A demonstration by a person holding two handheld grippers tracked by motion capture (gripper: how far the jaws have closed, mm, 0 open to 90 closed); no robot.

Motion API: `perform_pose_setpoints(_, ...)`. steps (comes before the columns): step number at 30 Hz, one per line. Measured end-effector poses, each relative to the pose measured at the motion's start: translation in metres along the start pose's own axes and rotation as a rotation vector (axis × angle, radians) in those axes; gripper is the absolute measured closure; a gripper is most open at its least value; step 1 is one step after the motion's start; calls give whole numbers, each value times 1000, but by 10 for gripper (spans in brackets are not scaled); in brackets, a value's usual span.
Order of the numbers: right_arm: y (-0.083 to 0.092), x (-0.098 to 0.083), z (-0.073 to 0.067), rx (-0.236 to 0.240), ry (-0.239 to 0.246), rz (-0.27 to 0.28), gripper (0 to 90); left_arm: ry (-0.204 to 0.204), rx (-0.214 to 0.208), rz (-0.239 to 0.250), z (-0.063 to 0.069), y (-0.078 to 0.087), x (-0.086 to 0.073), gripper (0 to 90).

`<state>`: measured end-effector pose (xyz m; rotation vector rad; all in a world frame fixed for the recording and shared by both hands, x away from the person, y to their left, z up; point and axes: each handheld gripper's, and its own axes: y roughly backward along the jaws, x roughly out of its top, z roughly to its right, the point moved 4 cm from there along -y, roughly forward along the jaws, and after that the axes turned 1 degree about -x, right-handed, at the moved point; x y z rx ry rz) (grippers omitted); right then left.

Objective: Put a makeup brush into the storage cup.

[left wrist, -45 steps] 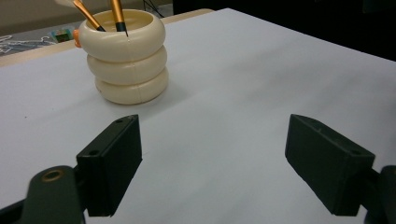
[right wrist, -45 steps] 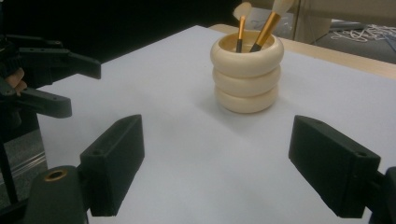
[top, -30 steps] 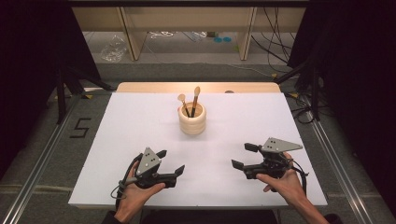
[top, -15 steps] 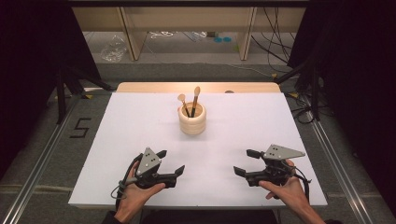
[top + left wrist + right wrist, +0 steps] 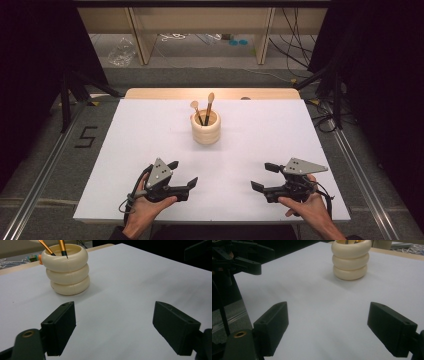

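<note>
Gaping wide, jaws of the left gripper (image 5: 182, 173) and right gripper (image 5: 264, 177) hold nothing.

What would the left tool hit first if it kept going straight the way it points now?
Probably nothing: the left tool aims past the right of the ringed cream holder, over bare white tabletop.

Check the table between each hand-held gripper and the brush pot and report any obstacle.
Nothing visible stands in the way. The pot with its two brushes stands alone mid-table, and only bare white table lies between it and the open left hand-held gripper and the open right hand-held gripper.
</note>
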<state>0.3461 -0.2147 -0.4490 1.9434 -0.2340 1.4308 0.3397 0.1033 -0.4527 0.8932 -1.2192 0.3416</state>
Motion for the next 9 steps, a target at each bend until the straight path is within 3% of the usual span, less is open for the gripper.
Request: perform_pose_setpoints(9,0,0,1,-1,2,3,180,-1,1,-1,0,0,0,186)
